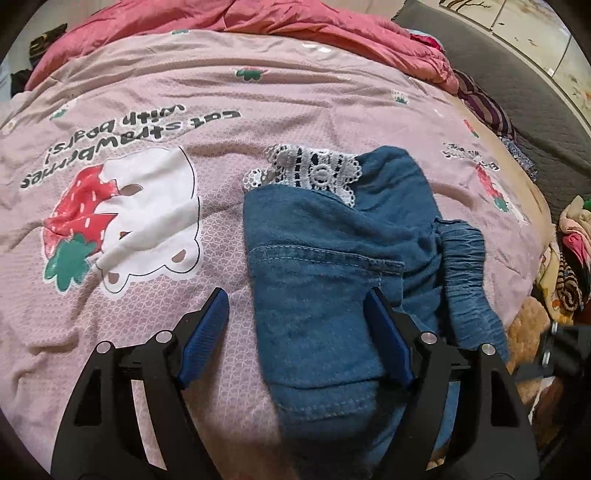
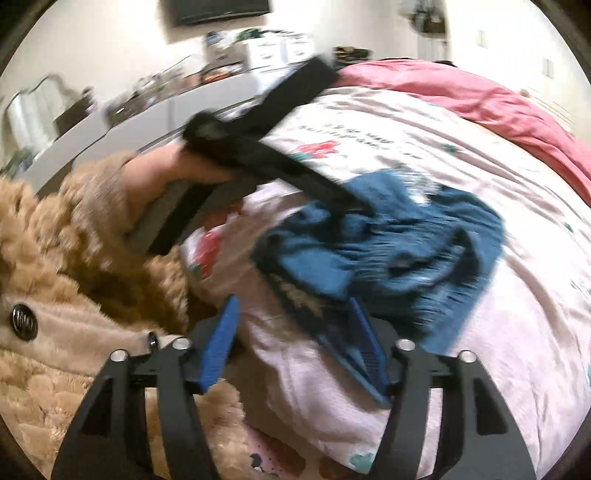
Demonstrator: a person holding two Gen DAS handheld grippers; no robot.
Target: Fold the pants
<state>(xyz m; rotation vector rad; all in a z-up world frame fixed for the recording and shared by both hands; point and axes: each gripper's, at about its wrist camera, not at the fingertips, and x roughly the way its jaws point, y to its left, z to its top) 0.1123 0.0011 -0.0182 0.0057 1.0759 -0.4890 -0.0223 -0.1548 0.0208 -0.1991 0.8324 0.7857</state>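
- Blue denim pants (image 1: 325,266) lie bunched on a pink bedspread (image 1: 155,325) on the bed, part folded, lace trim (image 1: 314,171) poking out at the far end.
- Elastic waistband (image 1: 465,266) sits off to the right side of the pile, crumpled.
- Left tool (image 1: 297,332) hangs low over the near end of the pants, jaws spread wide, nothing gripped.
- Its right finger (image 1: 388,339) is on or just over the denim; its left finger (image 1: 205,336) is over bare bedspread, beside the fabric edge.
- Bedspread print: white bear with strawberry (image 1: 122,221) to the left of the pants, apart from them; line of text above it.
- Red-pink quilt (image 1: 258,18) bunched along the far edge of the bed.
- Clothes heap (image 1: 569,266) at the right edge, off the bed.
- Right view is motion-blurred. Right tool (image 2: 295,347) is spread open, holding nothing, near the bed's edge.
- Its right finger (image 2: 369,350) is at the near corner of the pants (image 2: 391,251); can't tell if touching. Its left finger (image 2: 218,347) is off the fabric.
- From that side the left tool (image 2: 266,162) shows as a black body reaching down to the pants, the person's hand (image 2: 162,173) wrapped on its handle.
- Tan fuzzy coat (image 2: 74,295) with a dark button fills the lower left there.
- Cluttered counter (image 2: 147,110) along the wall behind, blurred.
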